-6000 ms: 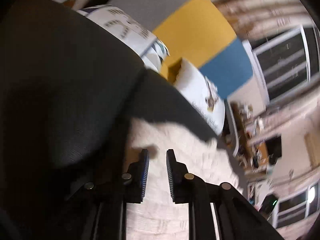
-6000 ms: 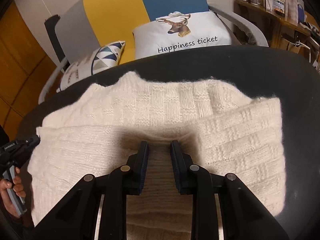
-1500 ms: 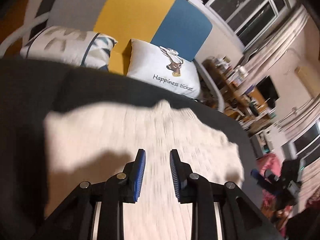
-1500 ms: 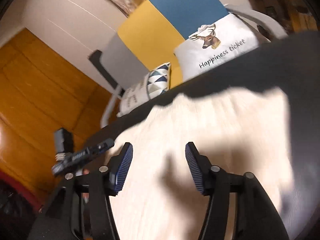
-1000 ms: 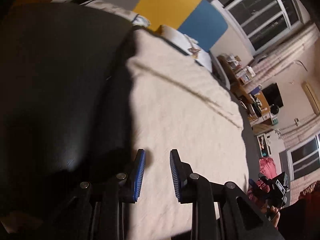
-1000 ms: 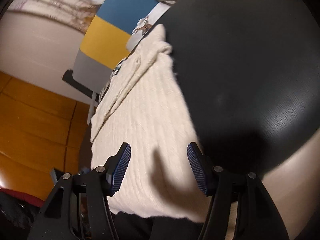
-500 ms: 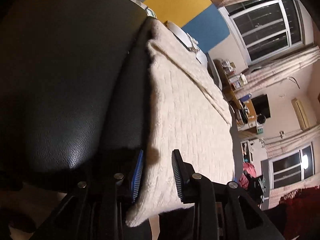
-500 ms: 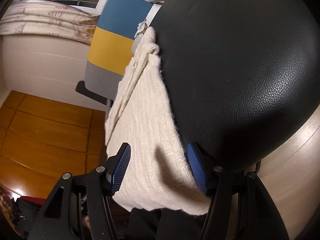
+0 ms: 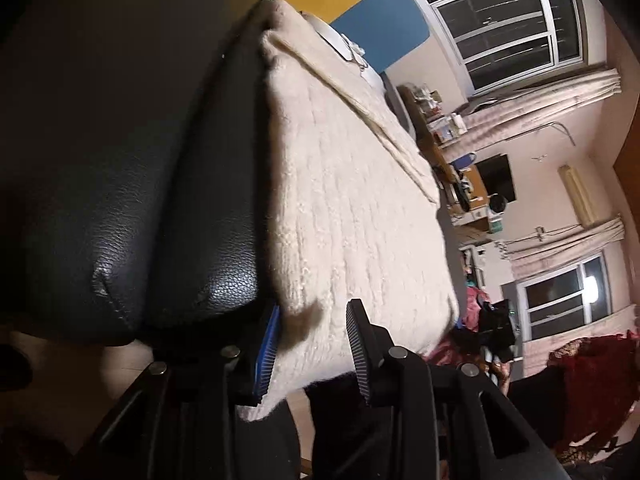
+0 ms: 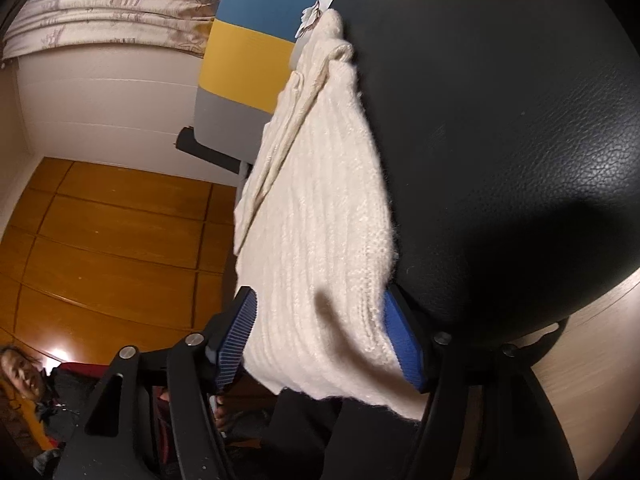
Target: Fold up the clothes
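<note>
The cream knitted sweater (image 9: 352,200) lies folded on a black leather seat (image 9: 120,160), and its near hem overhangs the seat's front edge.

View differences: only the left wrist view shows the windows (image 9: 508,20), the curtains (image 9: 560,96) and a cluttered shelf (image 9: 456,168) from 1 to 3 o'clock. Only the right wrist view shows the orange wood panelling (image 10: 100,240) at 9 o'clock and the white wall above it. A chair back in blue, yellow and grey panels (image 10: 248,52) stands at 11 o'clock in the right wrist view. The left wrist view shows only its yellow and blue parts, at 12 o'clock.

Left gripper (image 9: 312,348): the jaws are opening. The sweater's near left corner lies between them; the blue pad sits just beside the knit edge, the other pad stands clear. Nothing is clamped.

Right gripper (image 10: 320,344): the jaws are opening. The near right corner of the sweater (image 10: 320,240) fills the gap between them. Whether the pads press the knit cannot be told.

Edges and free room: bare leather extends toward 9 o'clock in the left wrist view and toward 3 o'clock in the right wrist view. Pale floor (image 10: 600,308) shows below the seat's rim at 4 o'clock.

Containers: only the shelf holds items, too small to identify.
</note>
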The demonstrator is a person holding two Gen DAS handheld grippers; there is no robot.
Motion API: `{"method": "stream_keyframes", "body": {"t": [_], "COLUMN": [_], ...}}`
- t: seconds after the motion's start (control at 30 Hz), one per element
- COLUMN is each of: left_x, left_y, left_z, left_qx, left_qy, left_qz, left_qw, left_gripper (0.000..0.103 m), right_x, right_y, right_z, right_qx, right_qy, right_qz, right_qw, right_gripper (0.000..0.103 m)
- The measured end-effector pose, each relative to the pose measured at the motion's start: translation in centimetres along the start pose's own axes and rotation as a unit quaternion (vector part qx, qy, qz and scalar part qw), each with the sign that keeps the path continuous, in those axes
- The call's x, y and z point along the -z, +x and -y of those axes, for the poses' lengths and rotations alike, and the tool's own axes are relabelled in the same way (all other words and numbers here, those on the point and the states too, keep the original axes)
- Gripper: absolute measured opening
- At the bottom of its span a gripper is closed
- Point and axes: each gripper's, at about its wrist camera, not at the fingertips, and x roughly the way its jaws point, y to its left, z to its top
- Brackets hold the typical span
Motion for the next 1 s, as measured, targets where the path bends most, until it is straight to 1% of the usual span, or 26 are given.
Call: {"method": "stream_keyframes", "body": {"t": [0.03, 0.1, 0.2, 0.23, 0.3, 0.33, 0.4, 0.47, 0.57, 0.6, 0.63, 0.67, 0.7, 0.73, 0.83, 0.97, 1.0], "left_x": [0.1, 0.3, 0.9, 1.0, 1.3, 1.5, 1.6, 1.5, 1.6, 1.7, 1.9, 2.1, 2.0, 1.9, 1.5, 1.3, 1.3], "left_y": [-0.1, -0.5, -1.1, -1.4, -1.5, -1.3, -0.7, -0.1, 0.1, 0.1, 0.1, 0.2, 0.4, 0.6, 1.9, 1.4, 1.4], "left_z": [-0.4, -1.6, -3.7, -3.9, -3.3, -2.7, -1.6, -0.3, 0.9, 1.2, 1.6, 2.0, 2.6, 3.2, 3.9, 3.3, 3.0], "left_qx": [0.016, 0.037, 0.062, 0.061, 0.04, 0.022, -0.005, -0.031, -0.048, -0.051, -0.046, -0.026, -0.009, -0.01, -0.035, -0.019, -0.017], "left_qy": [-0.011, -0.043, -0.1, -0.103, -0.078, -0.055, -0.022, 0.011, 0.046, 0.057, 0.067, 0.073, 0.079, 0.089, 0.113, 0.096, 0.092], "left_qz": [-0.005, -0.001, 0.006, 0.012, 0.013, 0.008, 0.003, 0.001, -0.001, -0.001, 0.0, 0.001, 0.004, 0.009, 0.01, 0.012, 0.014], "left_qw": [0.9998, 0.9984, 0.993, 0.9927, 0.996, 0.9982, 0.9997, 0.9995, 0.9978, 0.9971, 0.9967, 0.997, 0.9968, 0.9959, 0.9929, 0.9952, 0.9955], "left_gripper": [0.032, 0.031, 0.03, 0.03, 0.03, 0.03, 0.032, 0.036, 0.042, 0.042, 0.042, 0.04, 0.04, 0.04, 0.04, 0.04, 0.038], "right_x": [0.0, 0.0, -0.1, -0.1, -0.1, -0.1, 0.1, 0.1, -0.1, -0.1, -0.2, -0.2, -0.2, -0.3, -0.3, -0.1, -0.1], "right_y": [0.1, 0.2, 0.5, 0.6, 0.9, 1.0, 1.1, 1.3, 1.3, 1.2, 1.1, 1.1, 1.1, 1.1, 1.2, 0.6, 0.6], "right_z": [0.1, -0.2, -0.6, -0.8, -1.3, -1.5, -1.8, -1.8, -1.4, -1.1, -0.8, -0.6, -0.7, -0.7, -0.9, -0.7, -0.9], "right_qx": [-0.005, 0.0, 0.012, 0.018, 0.029, 0.033, 0.039, 0.039, 0.029, 0.018, 0.006, -0.003, -0.004, -0.004, -0.002, 0.001, 0.005], "right_qy": [0.001, -0.007, -0.021, -0.027, -0.041, -0.048, -0.06, -0.063, -0.058, -0.05, -0.04, -0.033, -0.033, -0.034, -0.037, -0.036, -0.04], "right_qz": [-0.003, -0.015, -0.029, -0.033, -0.037, -0.039, -0.039, -0.038, -0.037, -0.037, -0.037, -0.037, -0.037, -0.038, -0.038, -0.045, -0.048], "right_qw": [1.0, 1.0, 0.999, 0.999, 0.998, 0.998, 0.997, 0.996, 0.997, 0.998, 0.998, 0.999, 0.999, 0.999, 0.999, 0.998, 0.998], "right_gripper": [0.071, 0.071, 0.071, 0.071, 0.071, 0.071, 0.071, 0.071, 0.073, 0.078, 0.08, 0.08, 0.08, 0.081, 0.083, 0.083, 0.083]}}
